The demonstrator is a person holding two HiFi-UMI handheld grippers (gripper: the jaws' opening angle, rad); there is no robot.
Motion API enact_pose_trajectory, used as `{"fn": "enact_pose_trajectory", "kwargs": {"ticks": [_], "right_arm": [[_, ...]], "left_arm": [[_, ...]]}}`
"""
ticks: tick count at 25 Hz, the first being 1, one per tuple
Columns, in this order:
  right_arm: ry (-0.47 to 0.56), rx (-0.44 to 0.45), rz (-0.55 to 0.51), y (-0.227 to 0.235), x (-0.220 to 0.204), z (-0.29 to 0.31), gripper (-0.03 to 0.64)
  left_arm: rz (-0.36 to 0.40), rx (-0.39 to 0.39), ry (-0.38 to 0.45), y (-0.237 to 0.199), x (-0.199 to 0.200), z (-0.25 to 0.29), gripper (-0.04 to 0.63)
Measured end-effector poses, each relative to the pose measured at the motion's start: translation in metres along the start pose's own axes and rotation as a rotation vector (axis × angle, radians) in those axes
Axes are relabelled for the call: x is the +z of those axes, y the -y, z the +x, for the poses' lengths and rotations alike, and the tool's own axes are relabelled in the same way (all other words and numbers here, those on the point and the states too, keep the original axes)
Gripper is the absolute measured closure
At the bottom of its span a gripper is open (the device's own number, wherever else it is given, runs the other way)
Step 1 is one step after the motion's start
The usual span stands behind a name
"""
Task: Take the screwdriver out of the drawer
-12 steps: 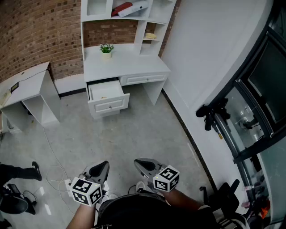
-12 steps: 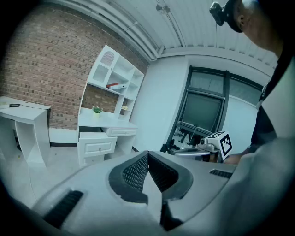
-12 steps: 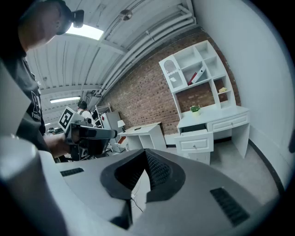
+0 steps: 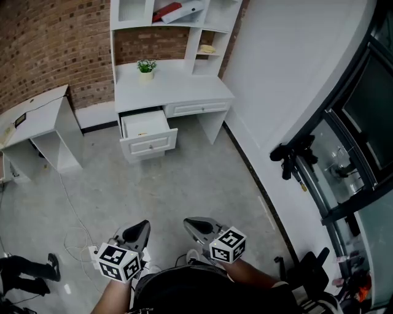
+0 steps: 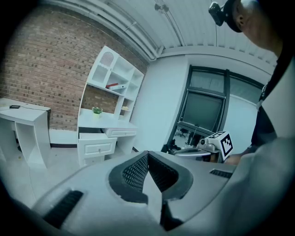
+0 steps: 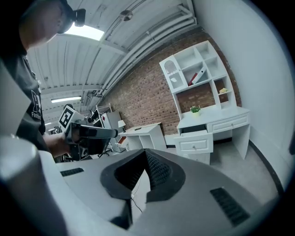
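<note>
The white desk (image 4: 178,86) stands against the brick wall (image 4: 49,43), with a shelf unit (image 4: 184,18) rising from its back edge and a small potted plant (image 4: 146,67) on its top. The drawer (image 4: 150,146) on the desk's left side is pulled out over the floor (image 4: 184,184). A small yellowish thing (image 4: 142,133) lies inside it, too small to tell whether it is the screwdriver. Both tools hang well apart from the desk, close to the person's body and pointing towards it. The left gripper (image 4: 143,225) has its fingers clenched tip to tip with nothing between them, as its own view shows (image 5: 147,154). The right gripper (image 4: 190,223) is just beside it, fingers likewise pressed together and empty (image 6: 146,152). A second white table (image 4: 37,116) stands to the left of the desk, and a thin cable (image 4: 73,214) trails over the floor in front of that table.
</note>
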State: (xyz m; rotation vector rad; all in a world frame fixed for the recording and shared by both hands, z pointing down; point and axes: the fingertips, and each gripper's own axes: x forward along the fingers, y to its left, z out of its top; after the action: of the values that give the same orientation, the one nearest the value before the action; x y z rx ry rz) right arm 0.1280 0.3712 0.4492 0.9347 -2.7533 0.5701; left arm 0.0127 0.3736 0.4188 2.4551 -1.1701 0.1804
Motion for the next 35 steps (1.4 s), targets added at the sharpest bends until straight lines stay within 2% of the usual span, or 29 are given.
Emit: {"fn": "enact_pose_trajectory", "kwargs": {"ticks": [4, 8, 10, 14, 22, 29, 35], "right_arm": [[0.021, 0.013, 0.004, 0.001, 0.002, -0.005, 0.612], [0.03, 0.012, -0.001, 0.008, 0.006, -0.008, 0.612], [0.027, 0.013, 0.002, 0.013, 0.006, -0.009, 0.612], [0.028, 0.022, -0.006, 0.022, 0.01, -0.016, 0.612], [0.012, 0.041, -0.047, 0.047, 0.013, -0.035, 0.612], [0.023, 0.06, -0.022, 0.081, 0.018, -0.061, 0.612], [0.028, 0.064, -0.016, 0.11, 0.015, -0.078, 0.612]], "left_arm": [[-0.019, -0.002, 0.0, 0.004, -0.002, 0.003, 0.578], [-0.117, -0.021, -0.004, 0.004, -0.006, 0.01, 0.578], [-0.137, -0.012, -0.019, 0.003, -0.012, 0.015, 0.578], [-0.088, 0.011, -0.027, 0.009, -0.013, 0.022, 0.578], [-0.042, 0.032, -0.004, 0.034, 0.0, 0.049, 0.578], [-0.002, 0.031, -0.007, 0.069, 0.003, 0.082, 0.578], [-0.009, 0.036, -0.005, 0.095, 0.001, 0.109, 0.578]]}}
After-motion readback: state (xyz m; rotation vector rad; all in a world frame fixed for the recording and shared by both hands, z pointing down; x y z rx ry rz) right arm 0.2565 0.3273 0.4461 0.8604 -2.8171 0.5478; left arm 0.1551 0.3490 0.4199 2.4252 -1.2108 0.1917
